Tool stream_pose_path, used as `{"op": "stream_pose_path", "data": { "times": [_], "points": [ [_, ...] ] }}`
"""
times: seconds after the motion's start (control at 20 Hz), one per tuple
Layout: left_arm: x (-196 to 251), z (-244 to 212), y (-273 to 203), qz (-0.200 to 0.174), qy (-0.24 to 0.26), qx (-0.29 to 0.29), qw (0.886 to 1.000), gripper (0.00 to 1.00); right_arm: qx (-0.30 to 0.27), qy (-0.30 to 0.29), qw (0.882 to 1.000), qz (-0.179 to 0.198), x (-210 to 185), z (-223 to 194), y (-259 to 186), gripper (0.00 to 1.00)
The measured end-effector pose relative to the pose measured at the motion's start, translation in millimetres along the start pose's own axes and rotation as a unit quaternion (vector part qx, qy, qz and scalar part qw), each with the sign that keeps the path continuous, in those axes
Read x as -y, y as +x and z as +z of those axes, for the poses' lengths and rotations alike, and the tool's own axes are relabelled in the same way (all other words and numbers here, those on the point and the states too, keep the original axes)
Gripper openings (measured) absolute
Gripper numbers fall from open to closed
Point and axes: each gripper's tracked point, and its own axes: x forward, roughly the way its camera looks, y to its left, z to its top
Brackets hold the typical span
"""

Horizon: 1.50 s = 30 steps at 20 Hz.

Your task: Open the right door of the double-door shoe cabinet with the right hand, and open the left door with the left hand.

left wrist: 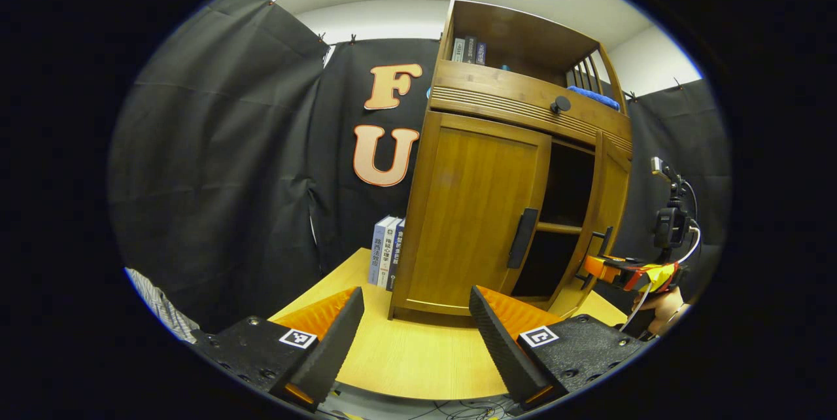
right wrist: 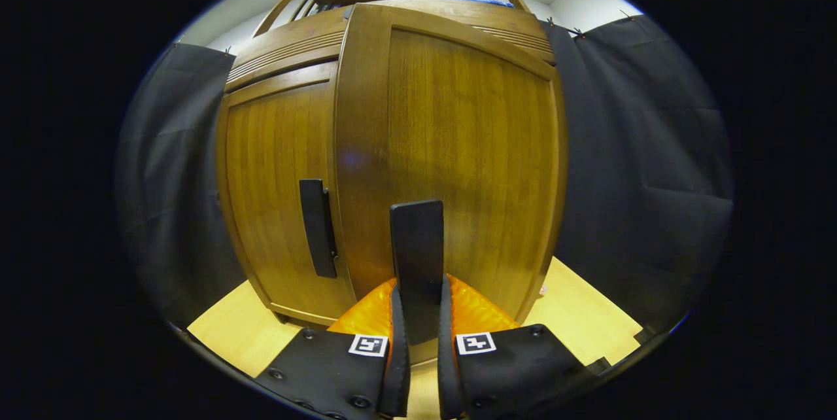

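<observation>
Shoe cabinet (left wrist: 497,210) stands on the wooden tabletop (left wrist: 418,354), filling the centre and upper right of the left gripper view. Its right door (right wrist: 451,158) is already swung partway out, with dark shelves showing behind it at the right of that view. The left door (left wrist: 471,217) is shut, its black handle (left wrist: 523,238) untouched.

The right gripper (right wrist: 418,341), at the bottom centre of the right gripper view, is closed on the right door's handle (right wrist: 417,250), a finger pressing each side of the black bar. The left gripper (left wrist: 415,335), at the bottom of the left gripper view, is spread wide with nothing between its fingers, well short of the left door.

Main risks, as I judge them:
- The right grip sits near the bar's lower end, so a pull that does not follow the door's arc could let the fingers slide off.
- A hard or skewed pull might drag or rock the cabinet on the tabletop, and things on its upper shelf, such as the books (left wrist: 469,50), could shift.
- The left gripper must line up squarely with the slim left handle; arriving off to one side would knock the door panel or pinch only an edge.
</observation>
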Motion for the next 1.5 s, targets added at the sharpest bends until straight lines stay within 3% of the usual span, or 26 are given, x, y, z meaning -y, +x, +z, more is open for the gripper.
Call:
{"op": "stream_pose_path", "data": {
  "times": [0.1, 0.2, 0.4, 0.45, 0.5, 0.55, 0.6, 0.65, 0.7, 0.75, 0.8, 0.85, 0.9, 1.5],
  "points": [
    [6.7, 0.0, -0.5, -0.006, 0.002, 0.000, 1.000, 0.98, 0.000, 0.003, 1.000, -0.003, 7.1, -2.9, -10.8, 0.21],
    [13.9, -1.4, -2.0, -0.012, 0.004, -0.001, 1.000, 0.98, -0.001, 0.008, 1.000, -0.005, 16.2, -4.5, -21.5, 0.25],
    [29.9, -4.1, -2.1, -0.023, 0.007, -0.003, 1.000, 0.98, -0.002, 0.008, 1.000, -0.022, 44.3, -6.8, -47.0, 0.20],
    [34.0, -4.5, -2.3, -0.025, 0.009, -0.004, 1.000, 0.98, -0.001, 0.008, 1.000, -0.026, 51.0, -7.9, -52.9, 0.29],
    [38.5, -4.1, -1.2, -0.027, 0.010, -0.005, 1.000, 0.98, -0.002, 0.006, 1.000, -0.028, 56.4, -7.4, -56.8, 0.24],
    [43.8, -4.9, -0.8, -0.030, 0.012, -0.005, 0.999, 0.98, -0.002, 0.001, 1.000, -0.030, 62.1, -7.3, -61.2, 0.29],
    [48.2, -4.3, -0.8, -0.033, 0.014, -0.004, 0.999, 0.97, -0.004, 0.005, 0.999, -0.035, 67.9, -9.0, -66.6, 0.24],
    [53.0, -3.4, -0.3, -0.036, 0.015, -0.003, 0.999, 0.97, -0.005, 0.006, 0.999, -0.037, 74.2, -9.4, -67.7, 0.08],
    [58.5, -2.3, 0.9, -0.038, 0.017, -0.001, 0.999, 0.97, -0.002, 0.009, 0.999, -0.036, 77.0, -9.0, -72.9, 0.15],
    [63.6, -3.1, 2.1, -0.041, 0.019, -0.001, 0.999, 0.98, -0.004, 0.010, 0.999, -0.037, 81.4, -10.7, -75.5, 0.15],
    [69.4, -3.8, 2.9, -0.045, 0.020, -0.002, 0.999, 0.98, -0.004, 0.012, 0.999, -0.038, 87.0, -11.2, -79.4, 0.07],
    [74.5, -5.1, 3.6, -0.048, 0.020, -0.002, 0.999, 0.98, -0.007, 0.016, 0.999, -0.038, 91.9, -12.5, -82.8, 0.21],
    [80.1, -5.3, 5.3, -0.051, 0.020, -0.004, 0.999, 0.98, -0.007, 0.019, 0.999, -0.038, 97.3, -12.1, -85.8, 0.14],
    [139.5, -0.9, 33.1, -0.059, 0.024, 0.001, 0.998, 0.97, -0.008, 0.033, 0.999, -0.033, 148.6, -14.2, -103.7, 0.13]
  ]
}}
